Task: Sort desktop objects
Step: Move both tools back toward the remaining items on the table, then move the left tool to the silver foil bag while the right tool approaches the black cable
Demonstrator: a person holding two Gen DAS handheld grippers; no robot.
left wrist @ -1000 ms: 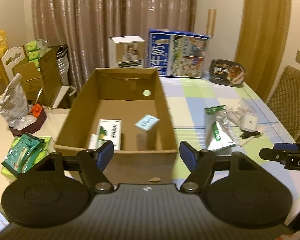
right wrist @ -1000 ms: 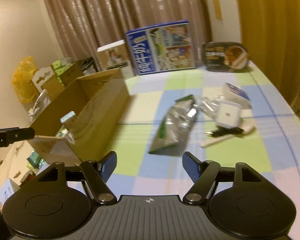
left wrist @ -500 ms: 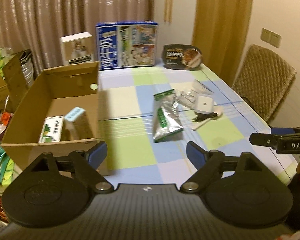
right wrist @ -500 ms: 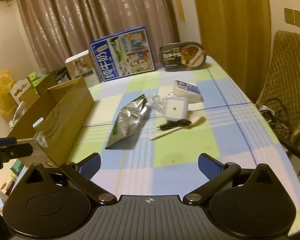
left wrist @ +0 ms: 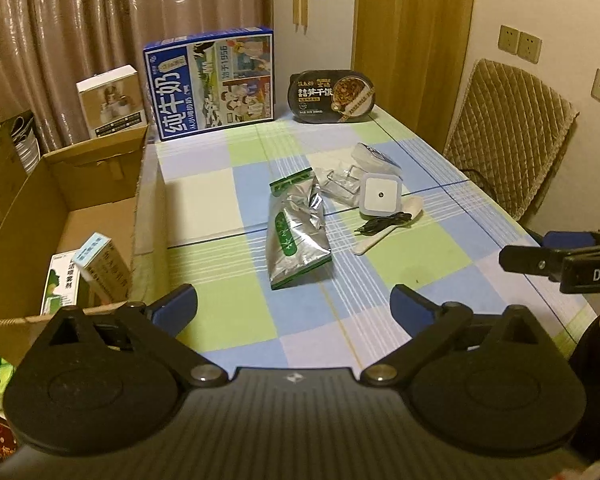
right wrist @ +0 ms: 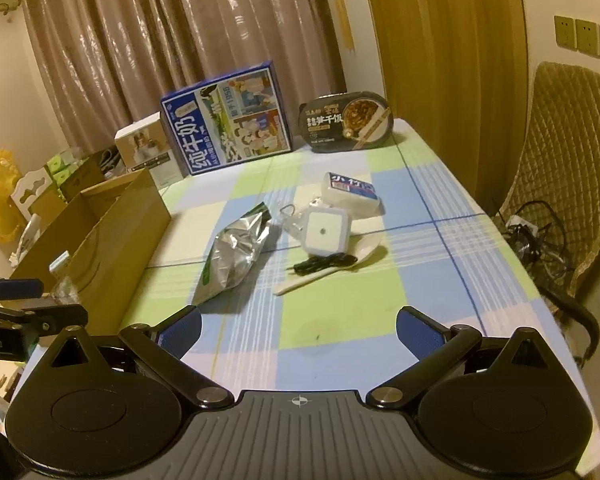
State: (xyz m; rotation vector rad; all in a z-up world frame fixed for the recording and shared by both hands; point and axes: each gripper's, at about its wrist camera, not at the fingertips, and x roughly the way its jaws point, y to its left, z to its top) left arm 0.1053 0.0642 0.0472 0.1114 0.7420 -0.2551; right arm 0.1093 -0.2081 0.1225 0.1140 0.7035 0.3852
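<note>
We see the desk [right wrist: 340, 320] checked in pale green, blue, lilac and cream, a silver pouch [right wrist: 236, 254] with green print at centre, a plain brown carton [left wrist: 100, 184] left, and a blue-framed milk box [left wrist: 210, 84] above.

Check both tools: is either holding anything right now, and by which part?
Nothing is held. The left tool and the right tool are both open with nothing between the fingers, above the table. The foil pouch lies untouched.
</note>
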